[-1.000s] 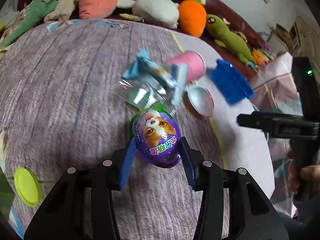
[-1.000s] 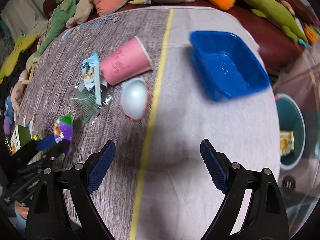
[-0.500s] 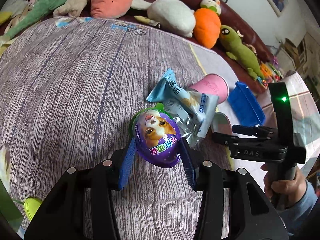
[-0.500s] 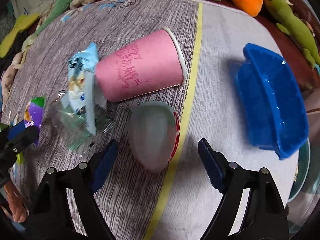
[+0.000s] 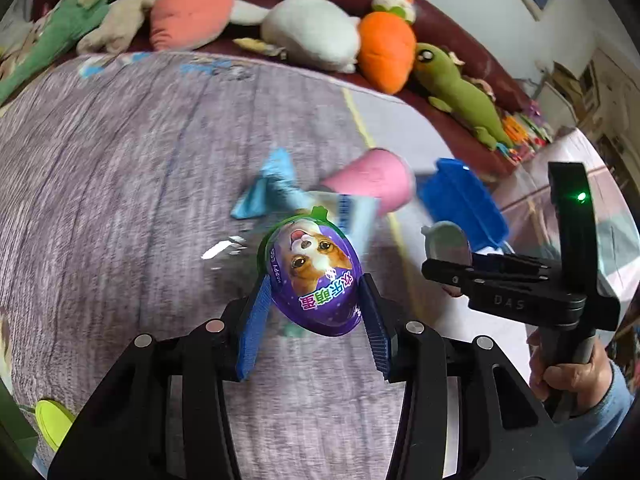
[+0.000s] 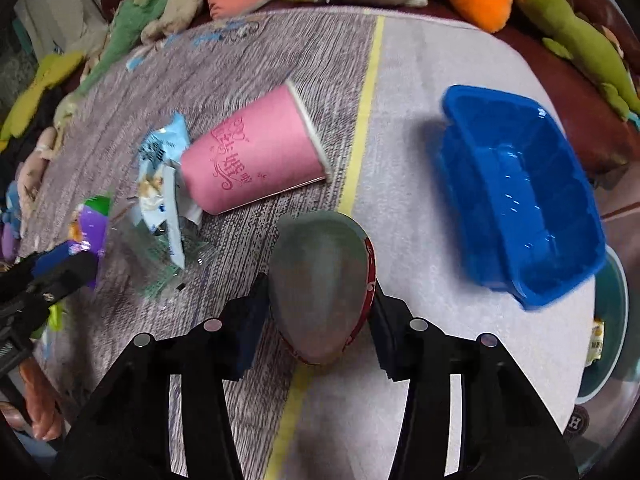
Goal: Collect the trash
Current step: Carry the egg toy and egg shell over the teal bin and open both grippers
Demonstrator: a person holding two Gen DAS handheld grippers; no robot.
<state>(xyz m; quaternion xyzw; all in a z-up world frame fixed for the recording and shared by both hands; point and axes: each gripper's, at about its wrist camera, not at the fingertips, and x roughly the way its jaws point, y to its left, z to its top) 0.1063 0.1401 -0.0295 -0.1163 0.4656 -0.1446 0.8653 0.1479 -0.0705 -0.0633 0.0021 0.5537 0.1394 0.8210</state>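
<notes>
Now, from the left wrist camera, the left gripper (image 5: 316,300) is pinching a purple toy-egg wrapper (image 5: 316,276) with a puppy on it, one blue pad on each side, held up above the table (image 5: 120,200). Past it lie a blue snack wrapper (image 5: 268,196) and a pink paper cup (image 5: 372,180) tipped on its side, all a bit blurry. Off to the right, the right gripper (image 5: 444,272) points down at a silver egg half (image 5: 446,240). From the right wrist camera, the right gripper (image 6: 316,320) has that silver egg half (image 6: 320,280) right between its pads, and its jaws are closing on it. The egg's long way runs straight ahead from the gripper, so the pads meet its narrow sides. I think the right hand is nearer the blue tray (image 6: 520,200) and the teal bin (image 6: 612,320) by the table's edge.
</notes>
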